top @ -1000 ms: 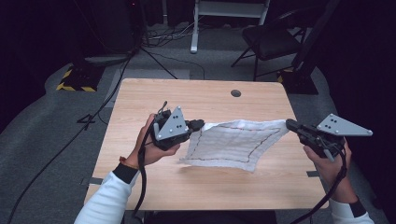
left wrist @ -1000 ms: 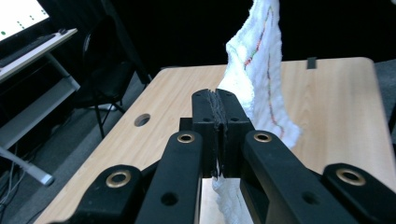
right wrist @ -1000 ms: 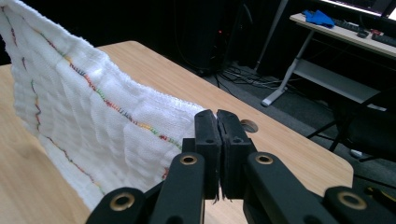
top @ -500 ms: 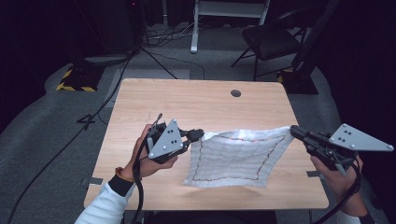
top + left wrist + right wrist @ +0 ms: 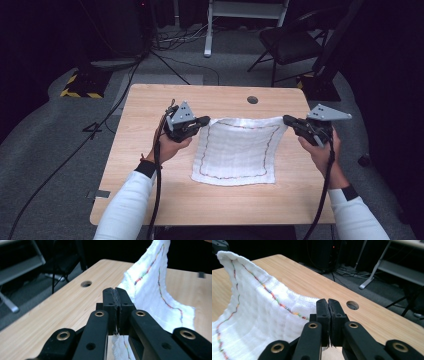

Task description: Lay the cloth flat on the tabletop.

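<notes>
A white cloth (image 5: 235, 151) with a multicoloured stitched border lies mostly spread on the wooden table (image 5: 150, 200). Its two far corners are raised off the surface. My left gripper (image 5: 206, 121) is shut on the far left corner, with the cloth (image 5: 150, 285) pinched between the closed jaws. At the far right corner my right gripper (image 5: 287, 120) is shut on the fabric too, and the cloth (image 5: 257, 312) slopes away from its jaws down to the table. The near edge of the cloth rests flat on the wood.
A round cable hole (image 5: 252, 99) sits in the table near its far edge. Behind the table stand a dark chair (image 5: 292, 42) and a white frame (image 5: 245, 10). Cables (image 5: 150, 55) run over the grey floor at the left.
Both grippers have swung the cloth toward the far side and lowered it. It hung in the air a second ago; now most of it lies flat on the table.
</notes>
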### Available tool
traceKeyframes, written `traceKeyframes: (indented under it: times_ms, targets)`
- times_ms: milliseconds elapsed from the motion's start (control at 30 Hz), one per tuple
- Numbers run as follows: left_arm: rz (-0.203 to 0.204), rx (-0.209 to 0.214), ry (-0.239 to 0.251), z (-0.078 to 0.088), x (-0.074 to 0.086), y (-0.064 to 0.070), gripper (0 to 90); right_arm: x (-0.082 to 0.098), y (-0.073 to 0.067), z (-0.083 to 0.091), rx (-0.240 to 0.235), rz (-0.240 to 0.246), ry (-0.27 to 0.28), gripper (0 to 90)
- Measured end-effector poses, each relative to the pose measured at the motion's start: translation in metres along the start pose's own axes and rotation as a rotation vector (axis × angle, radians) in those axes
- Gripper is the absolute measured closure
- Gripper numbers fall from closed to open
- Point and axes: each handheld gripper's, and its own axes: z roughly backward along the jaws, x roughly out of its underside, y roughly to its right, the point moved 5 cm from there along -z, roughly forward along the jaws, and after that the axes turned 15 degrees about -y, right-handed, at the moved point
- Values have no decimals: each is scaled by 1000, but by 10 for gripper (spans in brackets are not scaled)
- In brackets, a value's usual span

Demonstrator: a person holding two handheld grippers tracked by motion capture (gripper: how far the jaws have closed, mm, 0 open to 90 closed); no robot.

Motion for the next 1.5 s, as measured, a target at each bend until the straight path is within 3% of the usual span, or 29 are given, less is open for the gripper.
traceKeyframes:
  times_ms: [233,400,500,533,567,667,733,800,833,900,1000,1133,1267,1367,1433,1500]
  targets:
    - [84,-49,-65,-32,9,-34,877,-7,26,-59,48,-8,-87,878]
    - [128,-61,-92,-51,15,-55,876,-16,32,-89,77,12,-139,878]
    - [149,-94,-131,-64,20,-67,875,-23,34,-107,100,23,-161,875]
    - [166,-121,-146,-69,22,-73,868,-24,35,-113,108,21,-170,848]
    - [175,-141,-155,-71,24,-76,822,-25,36,-120,141,15,-171,740]
    - [207,-157,-165,-76,29,-79,709,-23,36,-130,167,7,-194,672]
    - [200,-158,-162,-75,33,-75,635,-21,33,-131,158,-2,-200,598]
    - [195,-172,-186,-74,38,-70,542,-14,31,-130,134,-6,-203,563]
    - [189,-159,-199,-73,40,-66,485,-10,29,-129,116,-11,-208,533]
    - [153,-158,-213,-70,46,-56,419,2,25,-126,79,-12,-226,474]
    - [111,-122,-239,-65,57,-40,322,22,11,-119,-24,37,-235,407]
    - [66,-84,-290,-60,70,-19,273,48,-3,-105,-60,75,-270,390]
    - [27,-49,-328,-57,83,2,262,71,-13,-92,-84,80,-285,386]
    - [-2,-36,-356,-57,92,13,253,85,-21,-88,-78,112,-320,373]
    - [-30,-30,-366,-55,97,18,248,93,-27,-87,-105,126,-322,364]
    - [-28,-18,-362,-54,103,21,227,99,-31,-88,-108,135,-340,357]
